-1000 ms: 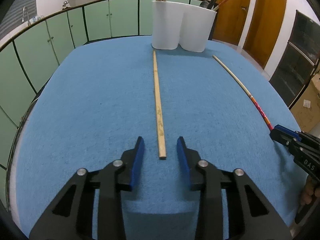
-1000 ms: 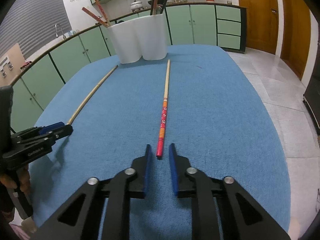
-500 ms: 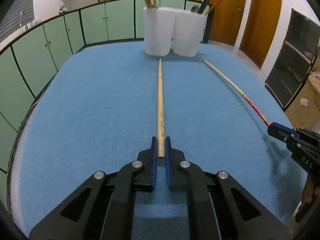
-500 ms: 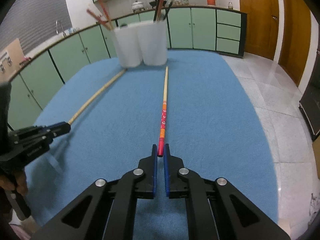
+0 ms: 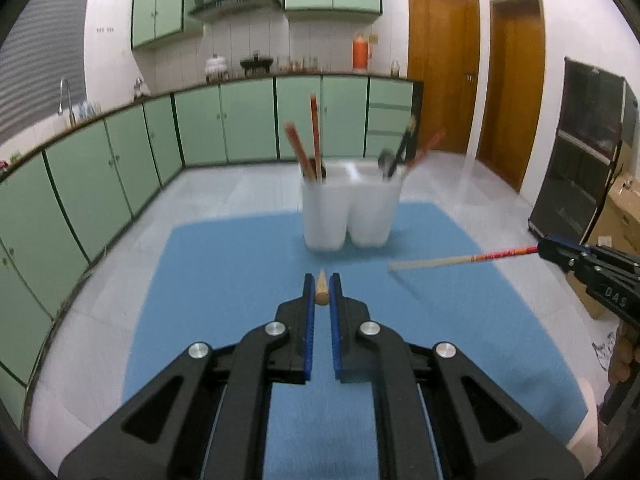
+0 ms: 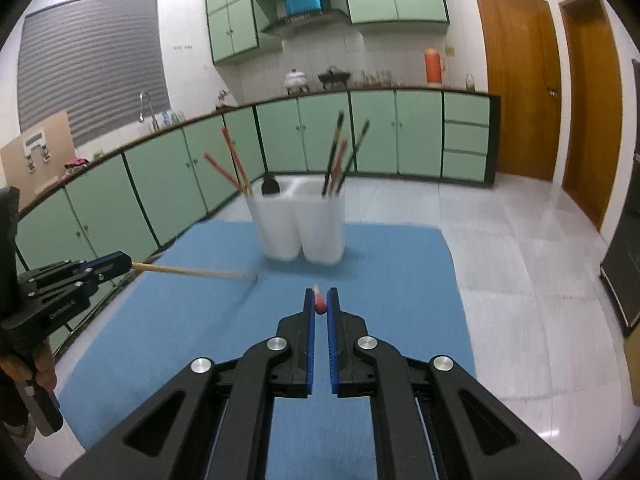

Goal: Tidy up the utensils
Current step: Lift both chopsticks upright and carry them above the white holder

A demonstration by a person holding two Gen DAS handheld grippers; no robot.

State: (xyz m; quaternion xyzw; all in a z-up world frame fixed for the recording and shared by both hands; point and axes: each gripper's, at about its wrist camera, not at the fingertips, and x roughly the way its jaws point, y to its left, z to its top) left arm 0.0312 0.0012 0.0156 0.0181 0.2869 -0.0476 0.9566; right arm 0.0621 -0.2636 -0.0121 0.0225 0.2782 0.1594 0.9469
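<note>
Left gripper [image 5: 321, 294] clenched on plain wooden chopstick [image 5: 321, 293], raised above blue mat [image 5: 224, 264]; right gripper [image 6: 321, 305] grasping red-ended chopstick [image 6: 320, 306]; white holder [image 5: 348, 212] far centre.

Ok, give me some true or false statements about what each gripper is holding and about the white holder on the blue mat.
1. The left gripper is shut on a plain wooden chopstick. True.
2. The right gripper is open and holds nothing. False: it is shut on the red-ended chopstick.
3. Both chopsticks lie flat on the blue mat. False: both are lifted above it.
4. The white holder stands upright on the mat. True.
5. The holder is empty. False: sticks stand in both of its compartments.
</note>
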